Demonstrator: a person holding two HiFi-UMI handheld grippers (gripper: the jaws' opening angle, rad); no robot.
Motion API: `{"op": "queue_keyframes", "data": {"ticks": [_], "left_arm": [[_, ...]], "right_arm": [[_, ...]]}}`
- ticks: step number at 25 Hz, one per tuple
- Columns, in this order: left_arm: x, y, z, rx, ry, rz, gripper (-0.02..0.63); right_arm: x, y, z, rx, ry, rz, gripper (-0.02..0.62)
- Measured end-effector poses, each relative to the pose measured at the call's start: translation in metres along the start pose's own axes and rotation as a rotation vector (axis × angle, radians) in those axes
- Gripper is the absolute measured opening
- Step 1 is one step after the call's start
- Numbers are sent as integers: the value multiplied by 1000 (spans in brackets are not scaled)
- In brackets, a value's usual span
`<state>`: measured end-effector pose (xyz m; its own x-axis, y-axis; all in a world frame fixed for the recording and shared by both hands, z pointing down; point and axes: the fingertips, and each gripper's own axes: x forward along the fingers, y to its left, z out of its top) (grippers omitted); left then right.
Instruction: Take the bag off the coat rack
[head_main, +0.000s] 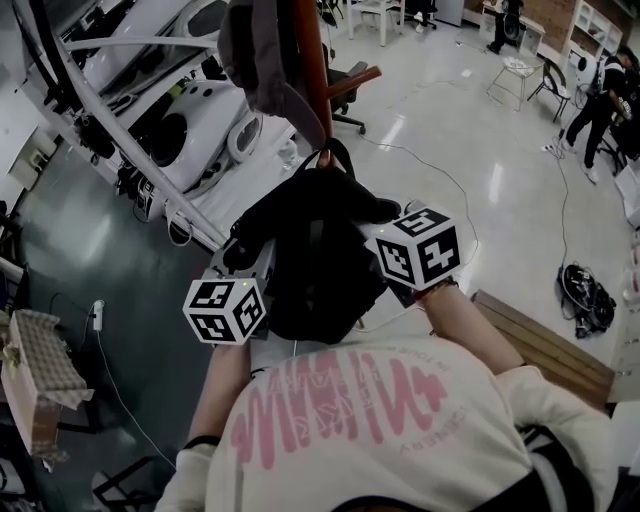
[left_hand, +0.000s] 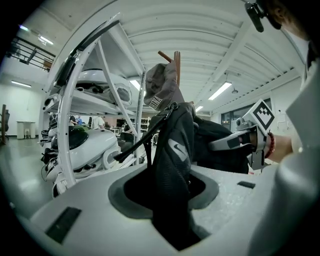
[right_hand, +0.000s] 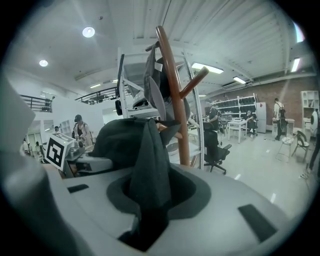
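Note:
A black bag (head_main: 315, 250) hangs between my two grippers, close against the brown coat rack pole (head_main: 312, 70). Its top loop (head_main: 333, 152) sits right at the pole; I cannot tell whether it is hooked on a peg. My left gripper (left_hand: 172, 210) is shut on a fold of the black bag (left_hand: 175, 150), which runs up out of its jaws. In the right gripper view my right gripper (right_hand: 147, 210) is shut on another fold of the bag (right_hand: 135, 140). A grey cap (right_hand: 155, 85) hangs higher on the rack (right_hand: 175, 90).
White machine shells on a white tube frame (head_main: 190, 120) stand to the left of the rack. An office chair (head_main: 345, 85) is behind it, and a wooden bench (head_main: 545, 345) lies at the right. Cables (head_main: 585, 295) lie on the floor. People (head_main: 600, 100) stand far right.

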<state>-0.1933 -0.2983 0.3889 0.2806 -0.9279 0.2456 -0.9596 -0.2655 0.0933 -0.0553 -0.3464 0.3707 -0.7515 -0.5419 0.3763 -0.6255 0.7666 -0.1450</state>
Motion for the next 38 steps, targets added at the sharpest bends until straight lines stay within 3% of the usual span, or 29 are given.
{"op": "queue_keyframes", "data": {"ticks": [19,38], "left_arm": [[-27,-3,27,44,-22,-122,137],[-66,-11,29,35,-45,-208,137]], "right_arm": [[-30,33,19,12,-65,-119,96],[-61,74,20,-5,-69,-206,97]]}}
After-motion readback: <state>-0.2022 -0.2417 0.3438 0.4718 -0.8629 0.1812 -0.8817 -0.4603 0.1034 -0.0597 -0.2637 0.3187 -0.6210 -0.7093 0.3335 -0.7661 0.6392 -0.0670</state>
